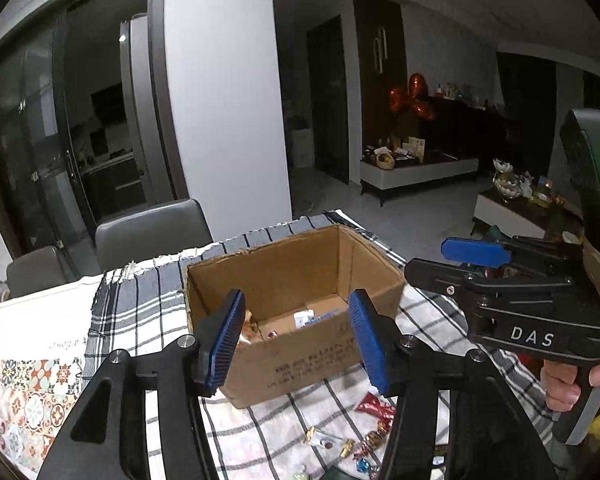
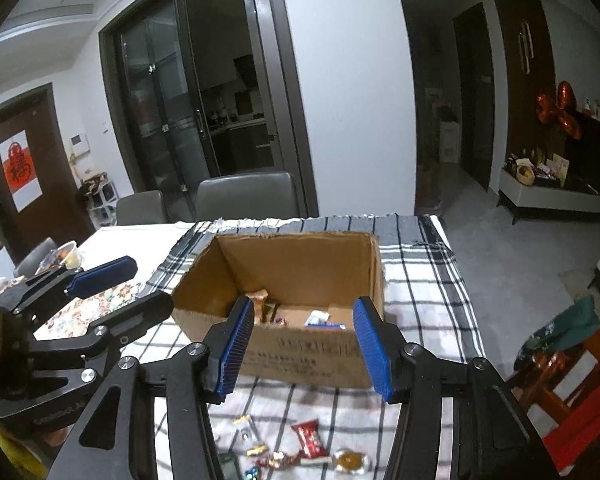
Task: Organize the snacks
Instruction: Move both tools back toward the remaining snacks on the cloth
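Note:
An open cardboard box stands on a checked cloth, with a few wrapped snacks on its floor and a brown bar leaning in its left corner. Loose sweets lie on the cloth in front of the box: a red packet, a gold round candy and several small wrapped ones. My left gripper hangs open before the box's near wall, nothing between its blue pads. My right gripper is open and empty beside it.
The checked cloth covers the table's right half, and its right edge drops to the floor. A patterned mat and a bowl lie on the left. Grey chairs stand behind the table. A hand holds the right gripper's handle.

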Demonstrator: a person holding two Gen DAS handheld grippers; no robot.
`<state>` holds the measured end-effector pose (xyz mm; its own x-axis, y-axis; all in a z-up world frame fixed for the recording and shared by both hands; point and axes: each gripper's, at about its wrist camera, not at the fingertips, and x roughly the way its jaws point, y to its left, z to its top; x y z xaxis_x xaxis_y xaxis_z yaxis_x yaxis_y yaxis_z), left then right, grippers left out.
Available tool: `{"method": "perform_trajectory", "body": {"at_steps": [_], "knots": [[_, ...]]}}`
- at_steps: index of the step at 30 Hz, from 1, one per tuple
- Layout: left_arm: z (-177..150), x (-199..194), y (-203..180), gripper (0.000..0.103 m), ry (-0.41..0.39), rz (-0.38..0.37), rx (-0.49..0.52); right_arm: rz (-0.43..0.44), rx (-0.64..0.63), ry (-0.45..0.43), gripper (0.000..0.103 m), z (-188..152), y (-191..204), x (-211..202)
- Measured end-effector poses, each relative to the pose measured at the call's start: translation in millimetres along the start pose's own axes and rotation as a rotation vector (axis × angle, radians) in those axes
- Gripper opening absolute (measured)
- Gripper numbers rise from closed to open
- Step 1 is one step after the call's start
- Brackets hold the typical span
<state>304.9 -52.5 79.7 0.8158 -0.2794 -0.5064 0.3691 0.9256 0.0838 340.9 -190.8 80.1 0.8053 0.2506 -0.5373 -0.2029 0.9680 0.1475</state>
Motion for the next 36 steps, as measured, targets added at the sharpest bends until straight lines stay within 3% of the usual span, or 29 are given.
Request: {"method": "perform_trajectory", "body": {"at_steps": [13,27,36], "knots": [[-45.8,-8.5,-28.8,0.053,0.035,-0.046,0.02,-0.026,0.018,0.02,0.053,-56.0,-11.4,-22.0],[-95.9,3.0,-49.8,0.053,0.136,-0.105,0.021,-0.026,0.094,0.163,0.053,-122.2,-28.0,-4.7],[-120.6,23.6,-59.1,0.053,0.221,-0.162,0.015,-0.031,0.118,0.235,0.052,-147.7,-34.3,10.1]]}}
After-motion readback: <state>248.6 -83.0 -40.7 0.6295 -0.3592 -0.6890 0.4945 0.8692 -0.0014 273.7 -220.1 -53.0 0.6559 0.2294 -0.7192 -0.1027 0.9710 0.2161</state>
